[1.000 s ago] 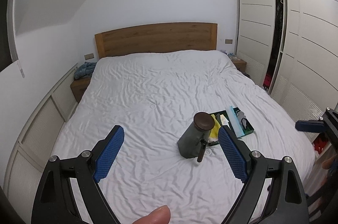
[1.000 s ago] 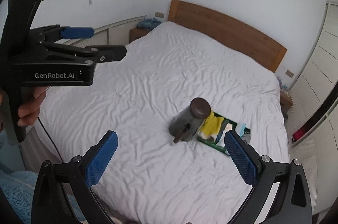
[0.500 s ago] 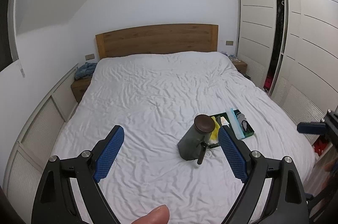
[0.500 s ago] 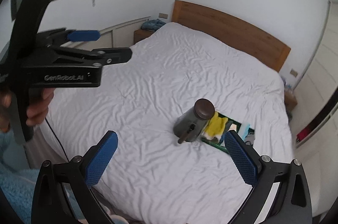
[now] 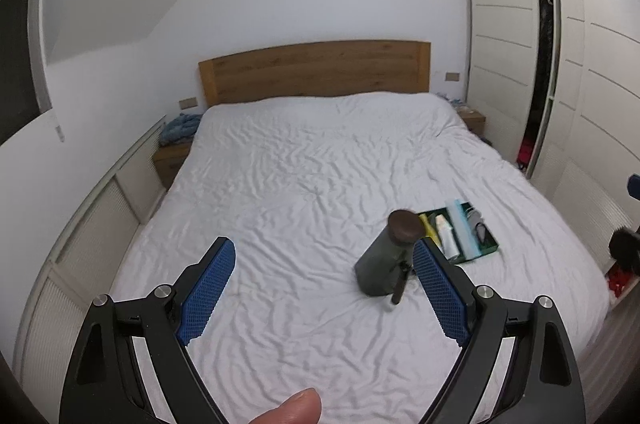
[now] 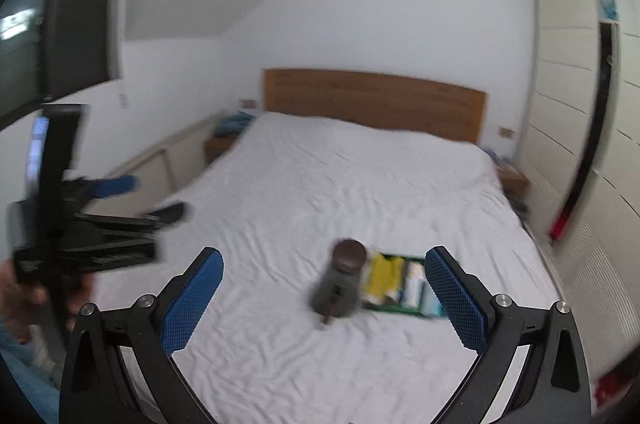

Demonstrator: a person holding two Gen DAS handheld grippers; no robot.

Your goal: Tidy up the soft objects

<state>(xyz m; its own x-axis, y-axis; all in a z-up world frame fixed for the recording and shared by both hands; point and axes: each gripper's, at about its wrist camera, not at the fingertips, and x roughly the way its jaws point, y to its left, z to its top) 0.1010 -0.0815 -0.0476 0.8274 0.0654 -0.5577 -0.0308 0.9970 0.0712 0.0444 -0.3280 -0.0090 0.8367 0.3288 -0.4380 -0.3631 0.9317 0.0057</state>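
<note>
Overhead, bedroom: 2 hand-held claws hang above a white bed (image 5: 304, 184), both empty.
Left claw (image 5: 324, 284): blue pads spread wide apart, gripping nothing; a thumb tip (image 5: 292, 408) shows at the bottom edge of its view.
Right claw (image 6: 324, 290): pads likewise wide apart and empty; its view is blurred.
Left claw seen from the right wrist: blurred, off to the left of the right claw, held in a hand (image 6: 20, 308).
Jug (image 5: 386, 256): dark green with a brown lid (image 5: 404, 224), tilted on the sheet, ahead of the left claw and just beside its right pad in that view; between the 2 pads in the right wrist view.
Green tray (image 5: 486, 250): on the bed just beyond and to the right of the jug, close against it.
Soft objects: a yellow cloth (image 6: 384, 274), a white item (image 5: 446, 232), a pale blue piece (image 5: 464, 228) and a grey piece (image 5: 476, 222) lie side by side in the tray; what each one is cannot be told.
Headboard (image 5: 316, 70): wooden, at the far end of the bed.
Wardrobe (image 5: 560, 64): white, to the right of both claws, 1 door partly open.
Nightstand (image 5: 172, 154): far left of the bed, with a blue cloth (image 5: 180, 124) on top.
</note>
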